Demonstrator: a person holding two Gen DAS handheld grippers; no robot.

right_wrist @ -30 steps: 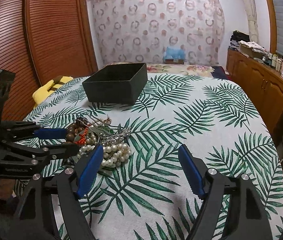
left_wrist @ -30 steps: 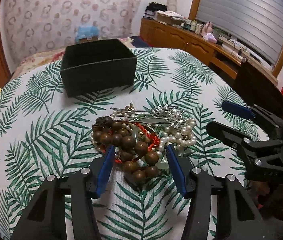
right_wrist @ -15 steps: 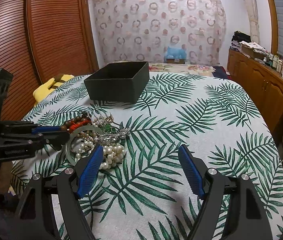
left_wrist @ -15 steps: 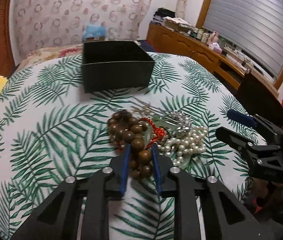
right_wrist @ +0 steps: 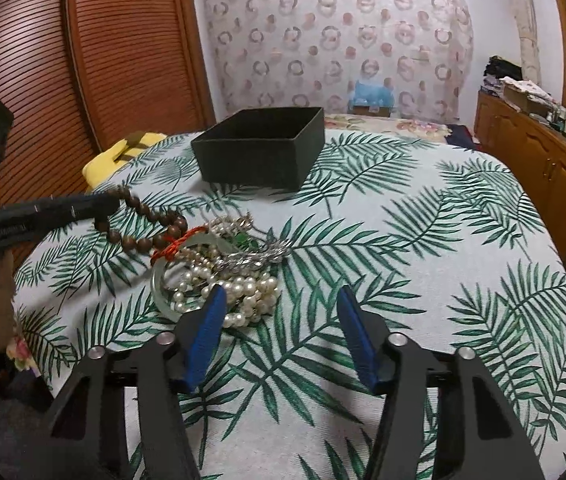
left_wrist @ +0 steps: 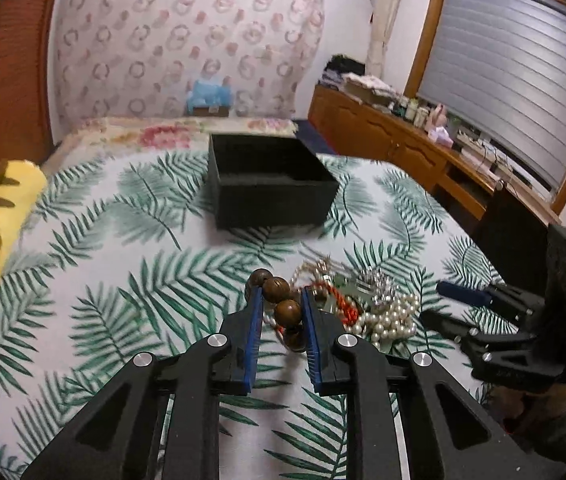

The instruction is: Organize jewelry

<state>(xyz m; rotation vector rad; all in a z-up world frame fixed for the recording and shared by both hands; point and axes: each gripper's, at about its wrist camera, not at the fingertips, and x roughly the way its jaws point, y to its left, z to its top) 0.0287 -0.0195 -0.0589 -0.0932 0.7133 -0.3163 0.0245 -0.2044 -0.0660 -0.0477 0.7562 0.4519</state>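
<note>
Dark brown round wooden bead bracelet (left_wrist: 287, 312), red cord | left gripper (left_wrist: 282, 304) clamps it | right gripper (right_wrist: 281, 304) spread wide

surface: palm-leaf cloth (right_wrist: 423, 264), maybe a bed | on it: black box (right_wrist: 261, 146), jewelry pile (right_wrist: 223, 268)

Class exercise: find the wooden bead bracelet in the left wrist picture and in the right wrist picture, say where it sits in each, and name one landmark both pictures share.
Left wrist view: the wooden bead bracelet is at lower centre, clamped between the left gripper jaws.
Right wrist view: the bracelet is at middle left, strung from the left gripper down to the jewelry pile.
Shared landmark: the black box beyond the pile.
</note>
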